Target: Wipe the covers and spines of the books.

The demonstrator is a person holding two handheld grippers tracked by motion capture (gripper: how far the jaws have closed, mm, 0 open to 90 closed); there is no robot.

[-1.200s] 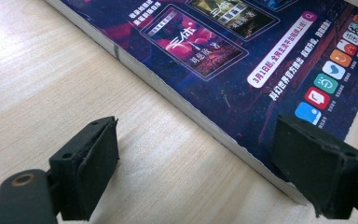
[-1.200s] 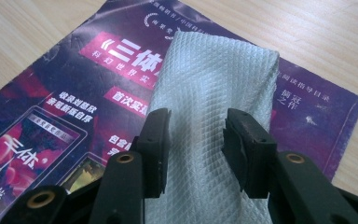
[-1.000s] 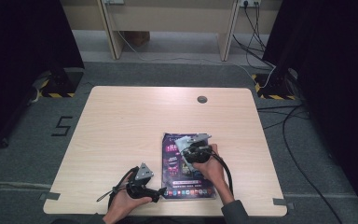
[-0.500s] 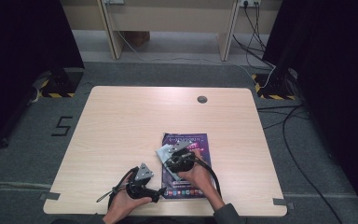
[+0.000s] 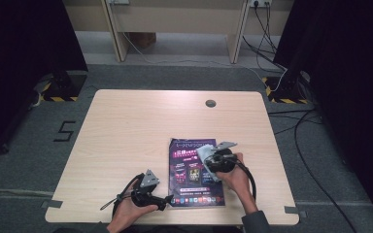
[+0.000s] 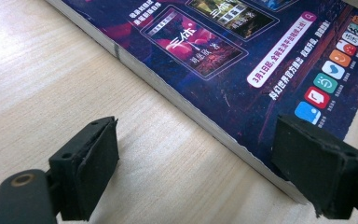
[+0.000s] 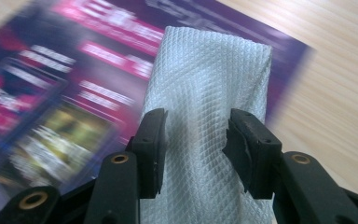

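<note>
Right gripper [image 7: 196, 149] clamped on a folded white waffle-textured cloth [image 7: 209, 93], jaws just eased wider, over a purple glossy magazine [image 5: 194, 170], left gripper [image 6: 196, 172] released at the magazine's near-left corner, pale wooden table [image 5: 126, 126].

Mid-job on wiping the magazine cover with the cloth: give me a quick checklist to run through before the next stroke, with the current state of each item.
1. Cloth held in the right gripper: ok, it runs between the fingers, which have just been opening slightly.
2. Cloth lies on the magazine cover: ok, seen in the high view.
3. Left gripper steadies the magazine: not ok, it is open, with one finger over the near corner and no grip.
4. Magazine fully on the table: ok.
5. Cloth pressing flat on the cover: cannot tell, the right gripper view is blurred.
</note>
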